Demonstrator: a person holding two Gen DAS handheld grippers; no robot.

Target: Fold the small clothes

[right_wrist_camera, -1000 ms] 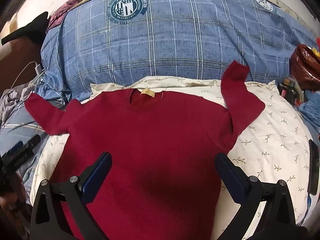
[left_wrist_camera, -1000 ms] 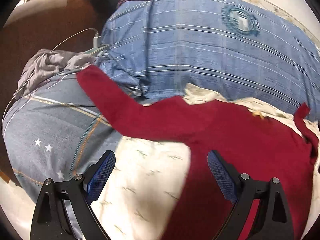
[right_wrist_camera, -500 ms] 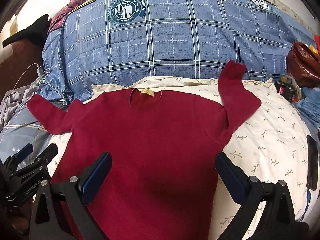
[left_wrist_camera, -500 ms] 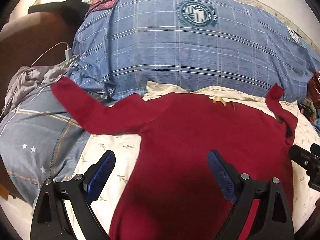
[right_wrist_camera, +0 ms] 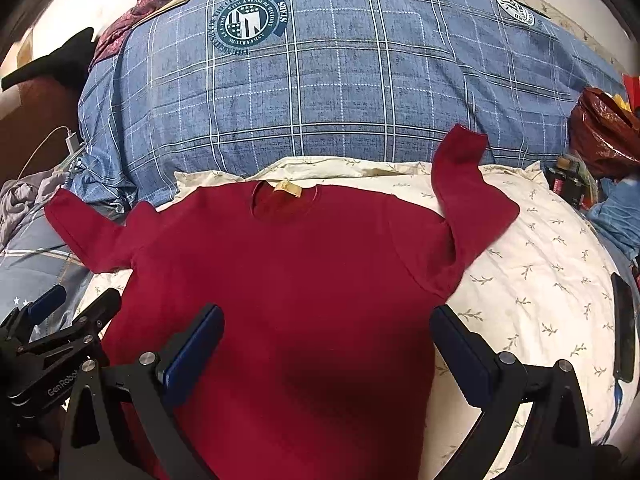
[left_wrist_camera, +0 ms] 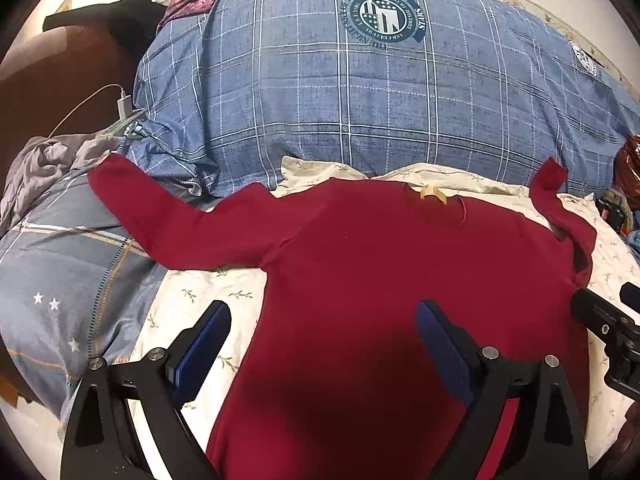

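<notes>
Now my left tongs [left_wrist_camera: 322, 336] and right tongs [right_wrist_camera: 326, 338] hover wide apart, empty, over the flat sweater [right_wrist_camera: 288, 280], sleeves spread for folding.

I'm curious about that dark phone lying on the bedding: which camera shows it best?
The right wrist view: the phone lies in plain sight at the right edge of the cream floral cover. The left wrist view doesn't show it at all.

Bare cream sheet [right_wrist_camera: 540, 264] flanks the red sweater [right_wrist_camera: 288, 280]; the blue quilt [right_wrist_camera: 340, 80] walls off the far side.
</notes>
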